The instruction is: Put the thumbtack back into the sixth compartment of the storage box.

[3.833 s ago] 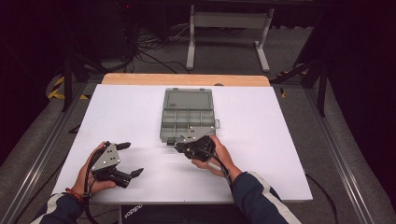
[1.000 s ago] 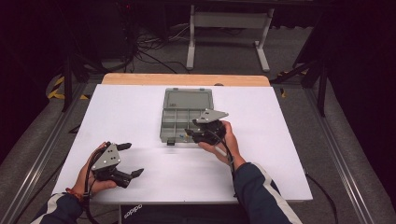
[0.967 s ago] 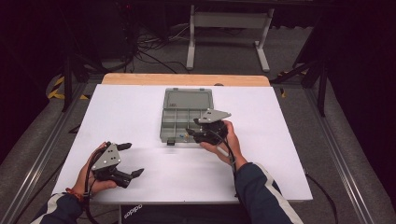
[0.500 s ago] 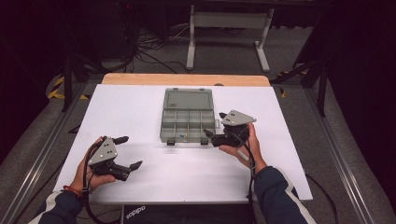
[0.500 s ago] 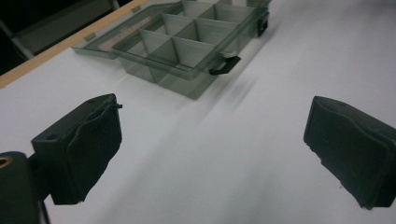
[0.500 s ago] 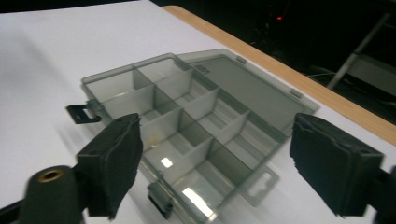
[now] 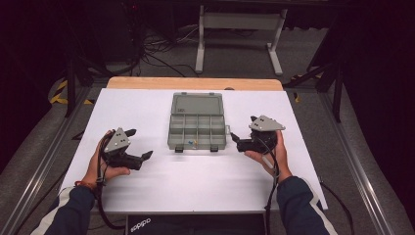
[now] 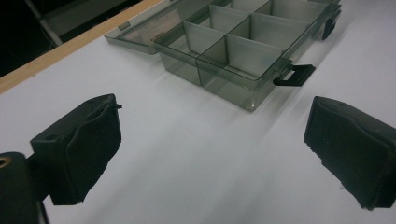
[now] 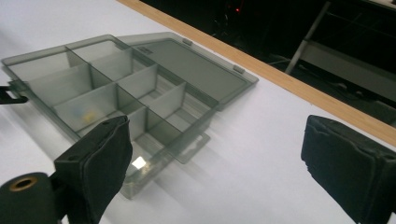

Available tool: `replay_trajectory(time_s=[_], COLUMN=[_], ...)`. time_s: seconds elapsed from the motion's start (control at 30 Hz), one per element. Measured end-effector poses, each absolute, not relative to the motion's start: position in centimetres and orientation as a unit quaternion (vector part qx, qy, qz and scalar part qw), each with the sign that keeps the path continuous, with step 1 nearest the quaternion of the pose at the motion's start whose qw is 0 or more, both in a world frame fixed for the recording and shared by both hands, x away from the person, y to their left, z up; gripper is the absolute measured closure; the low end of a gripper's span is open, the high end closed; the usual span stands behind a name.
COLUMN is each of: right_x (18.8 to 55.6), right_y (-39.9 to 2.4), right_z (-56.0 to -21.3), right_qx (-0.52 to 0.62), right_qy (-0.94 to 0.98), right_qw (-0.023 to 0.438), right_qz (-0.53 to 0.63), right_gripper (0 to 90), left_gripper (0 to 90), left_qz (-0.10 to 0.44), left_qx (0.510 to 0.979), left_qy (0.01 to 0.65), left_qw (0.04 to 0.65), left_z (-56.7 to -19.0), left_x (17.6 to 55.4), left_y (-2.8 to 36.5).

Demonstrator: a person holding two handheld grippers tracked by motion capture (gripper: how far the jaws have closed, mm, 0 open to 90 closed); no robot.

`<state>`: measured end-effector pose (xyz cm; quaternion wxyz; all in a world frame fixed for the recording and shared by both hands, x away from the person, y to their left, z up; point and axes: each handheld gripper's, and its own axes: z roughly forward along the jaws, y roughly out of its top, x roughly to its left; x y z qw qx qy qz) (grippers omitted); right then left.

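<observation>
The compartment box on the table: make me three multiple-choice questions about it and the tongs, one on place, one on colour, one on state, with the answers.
1. Where does the compartment box lie?
A. Between the two tongs, mid-table
B. At the table's far left corner
C. In the person's left hand

2. What colour is the box?
A. Bright red
B. Translucent grey
C. Yellow

3. How is the box's lid?
A. Latched shut
B. Taken off and set on the floor
C. Open, folded flat behind the tray

Answers: 1 A, the high view shows the box with the left tongs and the right tongs to either side of it. 2 B, its dividers show through smoky grey walls. 3 C, the lid rests flat on the table past the compartments.
</observation>
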<state>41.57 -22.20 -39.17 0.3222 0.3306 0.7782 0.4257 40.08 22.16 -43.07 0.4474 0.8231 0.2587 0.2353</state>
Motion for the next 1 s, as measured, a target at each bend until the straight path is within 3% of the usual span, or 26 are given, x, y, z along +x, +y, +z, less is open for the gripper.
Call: replay_trajectory(time_s=[1.0], right_x=[45.0], right_y=[-24.6], right_z=[-41.1], right_qx=[0.387], right_qy=[0.757], right_qw=[0.302], right_qz=[0.432], right_gripper=[7.3], left_gripper=[6.6], left_qz=[0.263], left_qx=[0.792], left_qy=[0.281], left_qw=[0.473], left_z=[-40.8], left_x=[44.7], left_y=[21.2])
